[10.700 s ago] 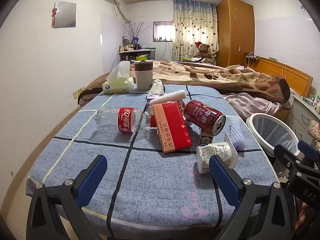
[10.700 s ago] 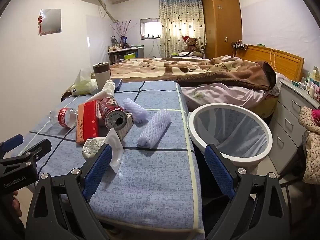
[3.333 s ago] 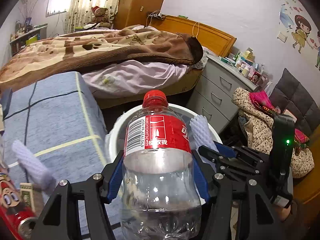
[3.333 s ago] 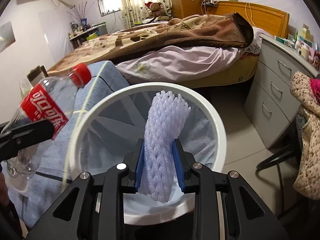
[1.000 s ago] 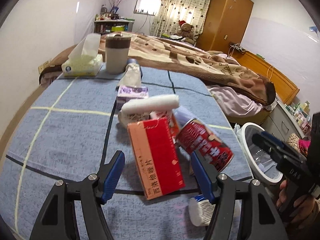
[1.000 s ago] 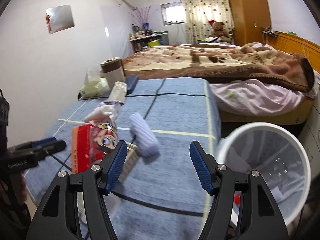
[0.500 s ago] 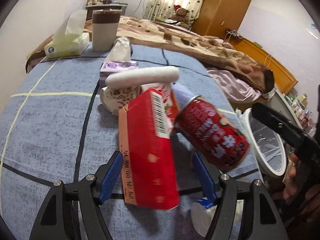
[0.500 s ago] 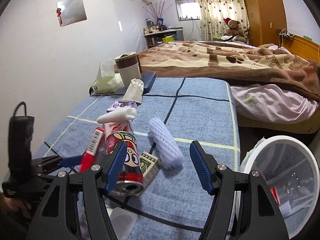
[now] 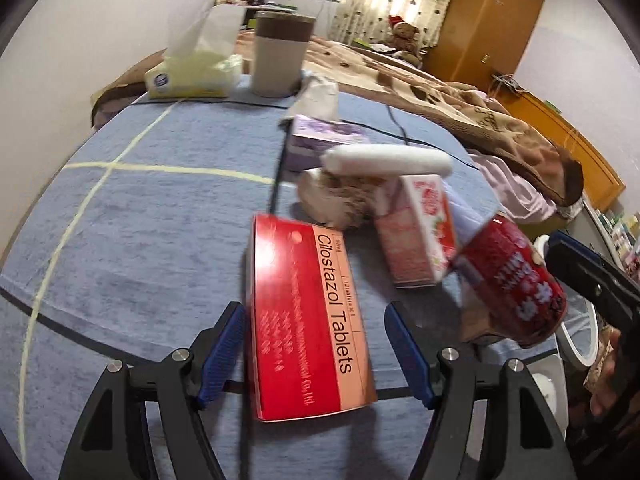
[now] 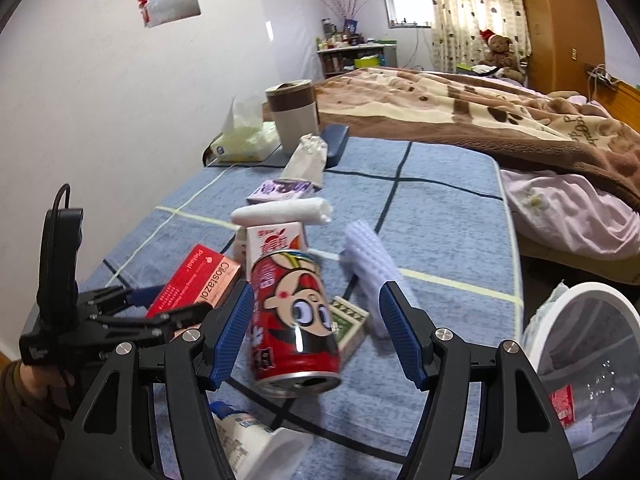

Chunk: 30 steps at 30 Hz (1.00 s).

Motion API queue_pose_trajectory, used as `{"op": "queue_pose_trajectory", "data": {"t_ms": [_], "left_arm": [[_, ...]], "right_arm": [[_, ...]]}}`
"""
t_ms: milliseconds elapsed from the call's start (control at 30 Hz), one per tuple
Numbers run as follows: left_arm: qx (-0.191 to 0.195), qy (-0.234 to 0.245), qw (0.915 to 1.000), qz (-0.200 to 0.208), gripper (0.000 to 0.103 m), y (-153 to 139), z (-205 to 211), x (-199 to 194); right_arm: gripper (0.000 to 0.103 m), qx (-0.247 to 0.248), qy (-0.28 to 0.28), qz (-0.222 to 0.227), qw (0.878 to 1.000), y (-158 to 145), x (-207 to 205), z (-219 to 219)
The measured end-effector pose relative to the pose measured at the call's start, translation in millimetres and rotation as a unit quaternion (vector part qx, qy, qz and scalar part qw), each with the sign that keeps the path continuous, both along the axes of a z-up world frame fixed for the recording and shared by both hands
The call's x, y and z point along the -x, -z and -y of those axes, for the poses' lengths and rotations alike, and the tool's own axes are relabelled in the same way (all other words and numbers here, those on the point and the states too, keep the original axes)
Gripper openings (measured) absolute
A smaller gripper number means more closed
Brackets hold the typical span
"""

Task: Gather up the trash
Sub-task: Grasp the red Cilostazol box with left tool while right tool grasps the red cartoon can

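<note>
Left wrist: red-and-salmon Cilostazol Tablets box (image 9: 308,320), lettering lengthwise, lying flat.

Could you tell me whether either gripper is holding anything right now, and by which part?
Nothing is held yet. The left gripper stands open around the near end of the red tablet box; the right gripper is open around the red can, with gaps at the pads.

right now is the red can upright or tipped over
Tipped over. The red can lies on its side on the blue cloth, its opened top facing the right wrist camera, propped against the small green-patterned box.
</note>
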<state>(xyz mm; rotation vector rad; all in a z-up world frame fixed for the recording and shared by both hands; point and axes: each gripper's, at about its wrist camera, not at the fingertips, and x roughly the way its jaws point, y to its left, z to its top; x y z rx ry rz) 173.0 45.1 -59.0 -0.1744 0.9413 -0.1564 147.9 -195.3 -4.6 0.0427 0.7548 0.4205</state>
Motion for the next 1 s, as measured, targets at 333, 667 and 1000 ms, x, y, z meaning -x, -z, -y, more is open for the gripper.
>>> {"op": "queue_pose_trajectory", "data": {"t_ms": [333,667,1000], "left_arm": [[-0.039,0.027,0.9989,0.006,0.071,-1.5,10.7,0.1],[-0.058,0.024,0.9978,-0.02,0.071,11.5,15.8,-7.3],[-0.049,0.022,0.9985,-0.009,0.065,9.1,13.1,-7.8]], "right_arm": [[0.067,0.051,-0.009,-0.014,0.999,8.7,1.5,-13.6],[0.067,0.093,-0.024,-0.014,0.995,13.0,4.9,-18.7],[0.057,0.085,-0.023,-0.011,0.996,14.9,8.0,-19.2]]}}
